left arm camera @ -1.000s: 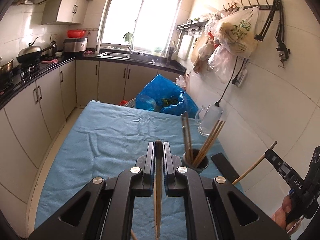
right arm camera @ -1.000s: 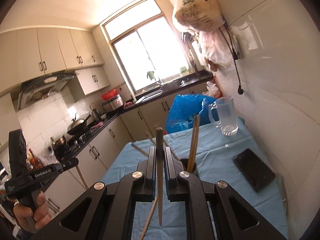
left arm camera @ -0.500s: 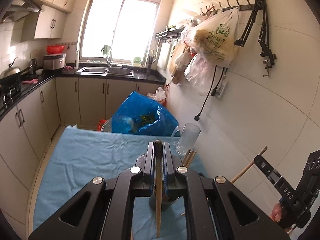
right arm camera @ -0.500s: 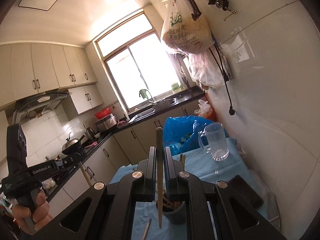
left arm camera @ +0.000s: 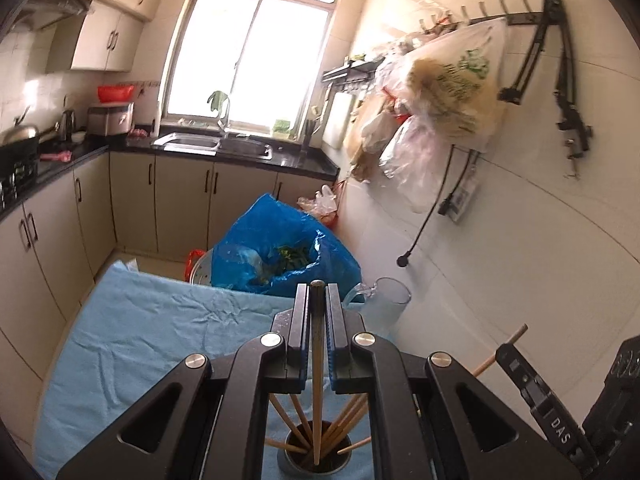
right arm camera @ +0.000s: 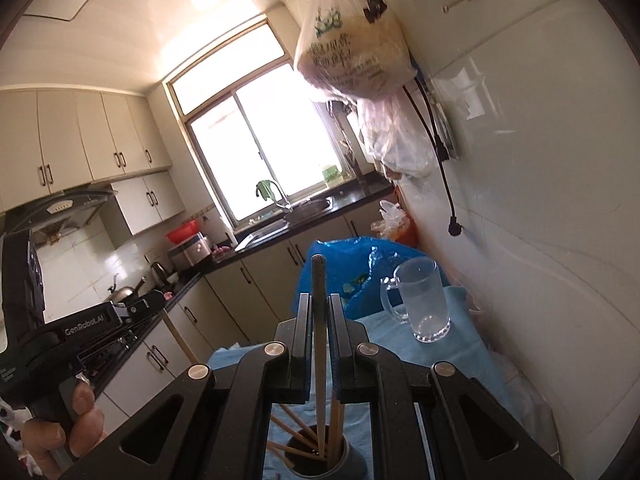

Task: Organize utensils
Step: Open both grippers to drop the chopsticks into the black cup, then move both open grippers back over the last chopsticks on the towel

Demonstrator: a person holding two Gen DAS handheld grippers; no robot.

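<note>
A narrow kitchen with cream cabinets and a bright window (left arm camera: 256, 56) lay behind a table under a wrinkled light-blue cloth (left arm camera: 152, 336).

The left gripper (left arm camera: 318, 300) was clenched on a single wooden chopstick (left arm camera: 317, 380), whose lower tip reached into the dark round utensil cup (left arm camera: 316, 462) directly below, where other wooden chopsticks (left arm camera: 344, 420) fanned outward. The right gripper (right arm camera: 319, 304) was likewise clamped on one darker-topped wooden chopstick (right arm camera: 319, 340), its lower end down in the same cup (right arm camera: 340, 464).

Beyond the jaws stood a clear glass mug with a handle (right arm camera: 424, 300) on the cloth near the tiled wall, and past the table's far edge a crumpled blue plastic bag (left arm camera: 272, 256). A filled plastic shopping bag (right arm camera: 352, 52) hung on the wall above.
</note>
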